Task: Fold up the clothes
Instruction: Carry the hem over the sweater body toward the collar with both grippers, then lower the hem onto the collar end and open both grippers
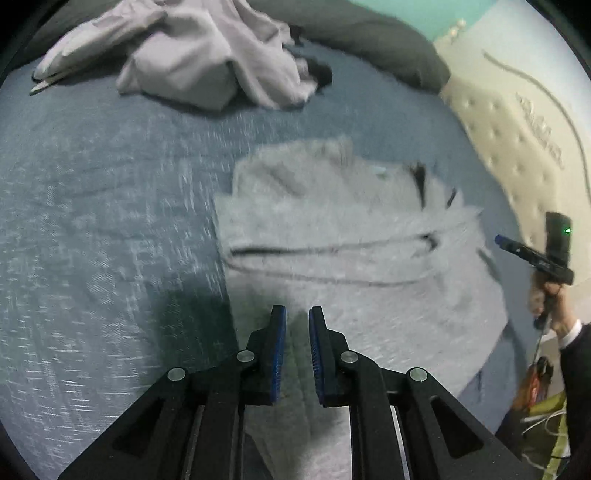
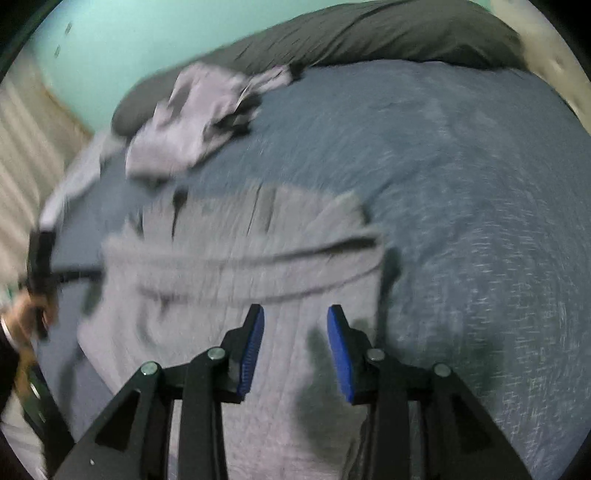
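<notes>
A grey garment (image 1: 351, 229) lies partly folded on the blue bed cover (image 1: 92, 184), with a fold running across its middle. My left gripper (image 1: 297, 310) hovers over the garment's near part, its blue pads slightly apart with nothing between them. In the right wrist view the same grey garment (image 2: 240, 251) lies below my right gripper (image 2: 295, 310), which stands open and empty over the near edge of the cloth. A person's hand (image 1: 550, 306) holding the right gripper shows at the far right of the left wrist view. Both views are blurred.
A crumpled pile of pale clothes (image 1: 192, 55) (image 2: 192, 118) lies at the far side of the bed, against a dark grey pillow (image 1: 369, 37) (image 2: 369, 33). A cream quilted mattress edge (image 1: 517, 129) runs along the right. Blue cover (image 2: 480, 184) stretches to the garment's right.
</notes>
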Demonstrator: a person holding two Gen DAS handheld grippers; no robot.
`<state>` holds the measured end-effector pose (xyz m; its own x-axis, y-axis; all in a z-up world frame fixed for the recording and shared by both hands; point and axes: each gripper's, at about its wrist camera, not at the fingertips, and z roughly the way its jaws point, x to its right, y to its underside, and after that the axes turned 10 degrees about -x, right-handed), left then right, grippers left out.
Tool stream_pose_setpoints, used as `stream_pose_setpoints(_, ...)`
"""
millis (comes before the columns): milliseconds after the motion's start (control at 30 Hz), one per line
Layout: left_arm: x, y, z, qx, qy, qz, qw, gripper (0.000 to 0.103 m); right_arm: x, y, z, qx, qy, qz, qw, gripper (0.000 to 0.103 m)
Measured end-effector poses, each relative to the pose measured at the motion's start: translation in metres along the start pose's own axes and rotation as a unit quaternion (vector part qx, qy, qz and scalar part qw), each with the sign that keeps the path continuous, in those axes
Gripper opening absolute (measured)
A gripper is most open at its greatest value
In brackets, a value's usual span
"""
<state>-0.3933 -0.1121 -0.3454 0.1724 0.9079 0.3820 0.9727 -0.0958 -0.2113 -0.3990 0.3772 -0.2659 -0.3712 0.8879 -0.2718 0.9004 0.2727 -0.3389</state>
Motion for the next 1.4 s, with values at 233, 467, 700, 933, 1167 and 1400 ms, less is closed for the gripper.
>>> stream_pose_setpoints(233, 0.002, -0.018, 0.019, 0.003, -0.045, 0.023, 0.9987, 0.013, -0.021, -0.003, 0.045, -0.045, 0.084, -0.081, 0.992, 0.037)
stream_pose_setpoints(467, -0.013, -0.058, 0.006, 0.057, -0.082, 0.007, 0.995, 0.013, 0.0, -0.047, 0.05, 0.0, 0.125, -0.055, 0.991, 0.032)
stream_pose_setpoints(700, -0.038, -0.084, -0.012, 0.092, -0.074, -0.052, 0.9917, 0.014, 0.029, -0.088, 0.023, 0.052, 0.111, 0.015, 0.992, 0.032)
stream_pose_setpoints(933, -0.051, -0.073, -0.006, 0.078, -0.048, -0.056, 0.9943, 0.033, 0.059, -0.068, 0.007, 0.055, 0.06, 0.05, 0.995, 0.033)
stream_pose_setpoints(1167, -0.057, -0.068, 0.008, 0.079, -0.015, -0.074, 0.994, 0.041, 0.064, -0.06, 0.021, 0.037, 0.052, 0.045, 0.997, 0.033)
stream_pose_setpoints(1400, -0.062, -0.074, 0.017, 0.093, 0.003, -0.081, 0.9924, 0.041, 0.042, -0.068, 0.036, 0.046, 0.094, -0.013, 0.994, 0.015)
